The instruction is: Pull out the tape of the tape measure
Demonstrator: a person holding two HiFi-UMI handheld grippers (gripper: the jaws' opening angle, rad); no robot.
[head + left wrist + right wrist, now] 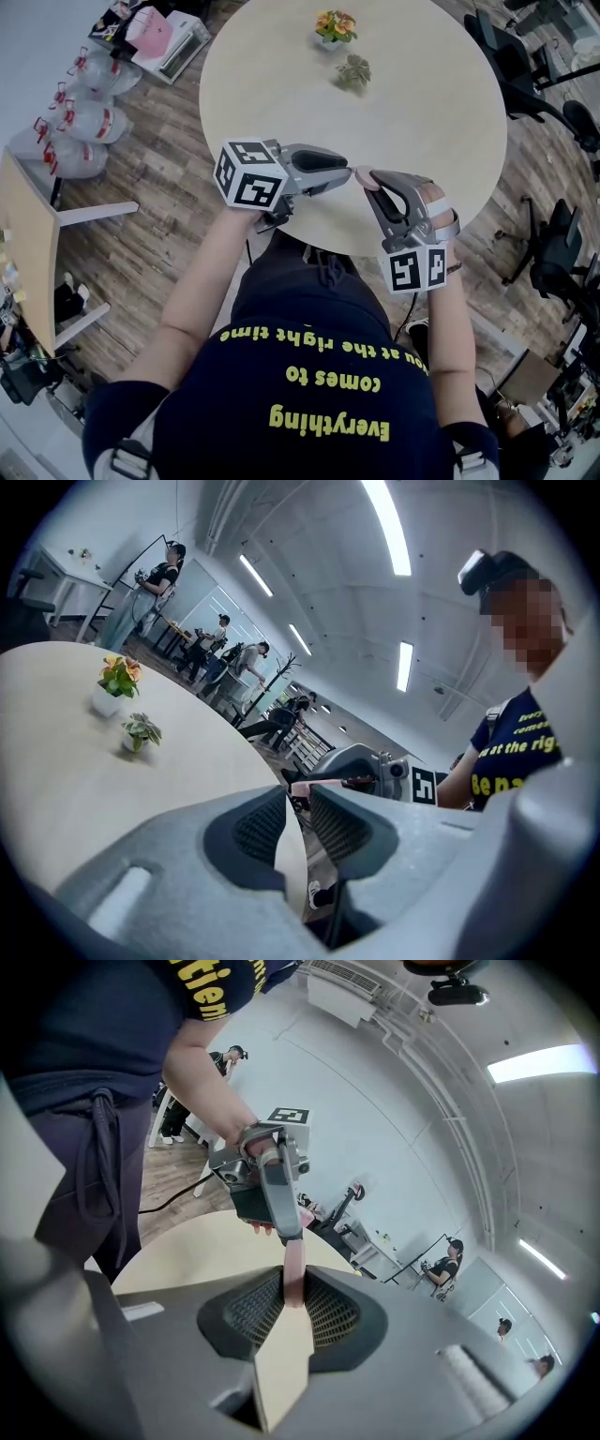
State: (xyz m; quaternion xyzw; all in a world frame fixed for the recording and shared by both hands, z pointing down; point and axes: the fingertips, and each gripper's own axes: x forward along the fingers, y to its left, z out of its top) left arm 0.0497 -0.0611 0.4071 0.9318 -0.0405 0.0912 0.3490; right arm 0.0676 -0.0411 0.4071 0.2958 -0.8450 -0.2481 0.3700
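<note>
- Right tongs (293, 1283), in the person's right hand at the near right, are clamped on a small pink tape measure (294, 1258). Its narrow body is pinched between the ribbed pads and sticks out past the tips.
- Left tongs (298, 808), in the left hand at the near left, point rightward at the right tongs. Their jaws stand apart with nothing pressed between the pads, and the gap shows only table edge and floor.
- The tape measure sits just beyond the left tips, where the two pairs of tongs meet nose to nose. I cannot tell whether a left jaw touches it.
- That meeting point hangs over the near edge of a round, pale table (422, 122), whose near half is bare.
- Toward the far side of the table stands a small green plant (353, 71). Just beyond it is a pot of orange and yellow flowers (335, 25). Both are well apart from the tongs.
- A wood floor (159, 187) surrounds the table, with clear water jugs (94, 122) at the far left and dark office chairs (511, 66) at the far right.
</note>
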